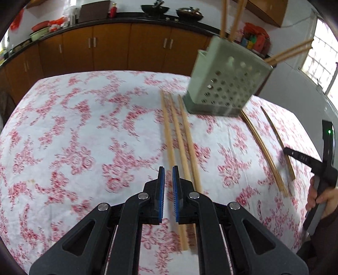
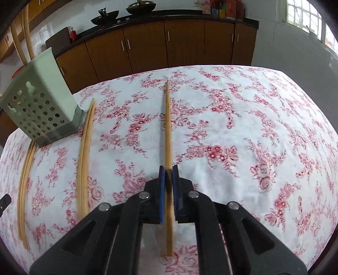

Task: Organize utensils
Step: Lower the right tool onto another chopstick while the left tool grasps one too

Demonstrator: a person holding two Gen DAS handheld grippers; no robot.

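A pale green perforated utensil holder (image 1: 226, 84) stands on the floral tablecloth (image 1: 84, 127) with several wooden chopsticks (image 1: 234, 19) upright in it. Three chopsticks (image 1: 179, 137) lie side by side in front of my left gripper (image 1: 168, 171), whose jaws stand slightly apart over the leftmost one, gripping nothing. Two more chopsticks (image 1: 264, 152) lie to the right. My right gripper (image 2: 168, 171) is shut on a single chopstick (image 2: 168, 118) lying lengthwise on the cloth. The holder (image 2: 40, 105) shows at the left in the right wrist view, with chopsticks (image 2: 84, 148) beside it.
Brown kitchen cabinets (image 1: 126, 44) with a black counter, woks (image 1: 155, 9) and bowls run behind the table. The right gripper's handle and the hand on it (image 1: 321, 186) show at the left wrist view's right edge. A window (image 2: 304, 14) is at far right.
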